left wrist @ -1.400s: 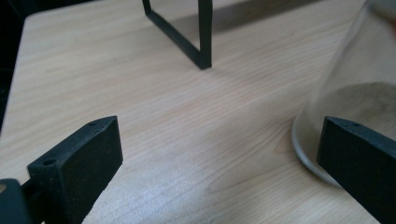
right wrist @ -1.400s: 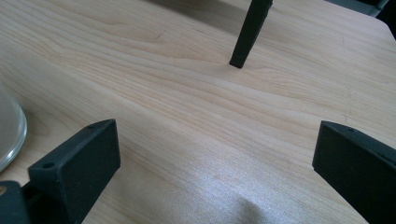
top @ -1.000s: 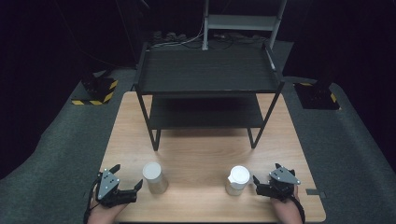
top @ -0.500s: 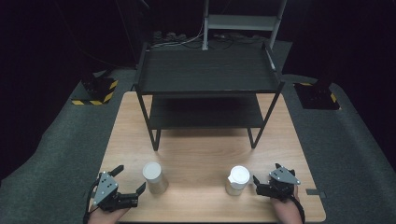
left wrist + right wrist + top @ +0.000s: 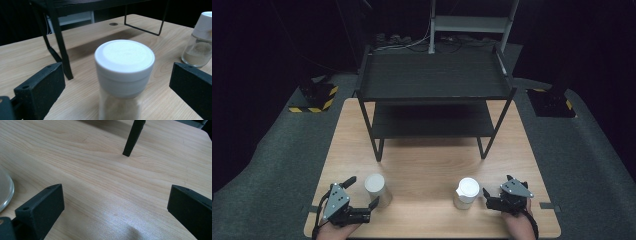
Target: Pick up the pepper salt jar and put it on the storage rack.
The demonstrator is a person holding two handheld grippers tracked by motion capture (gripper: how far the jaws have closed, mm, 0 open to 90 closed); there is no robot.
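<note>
The left jar (image 5: 124,75) stands upright on the bench (image 5: 432,165), dead ahead between the wide-spread jaws of the left claw (image 5: 362,195), not yet touched. The right claw (image 5: 488,195), also wide, sits just beside the second jar (image 5: 466,193), holding nothing.

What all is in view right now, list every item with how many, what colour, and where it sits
jars: two, clear glass with white lids, powder inside, upright on the table's near part, one left, one right
shelf rack: one, black, two tiers, standing on the table's far half
table: one, light wood, centre
left tool: one, black, open, jaws either side of the left jar without touching
right tool: one, black, open, beside the right jar
</note>
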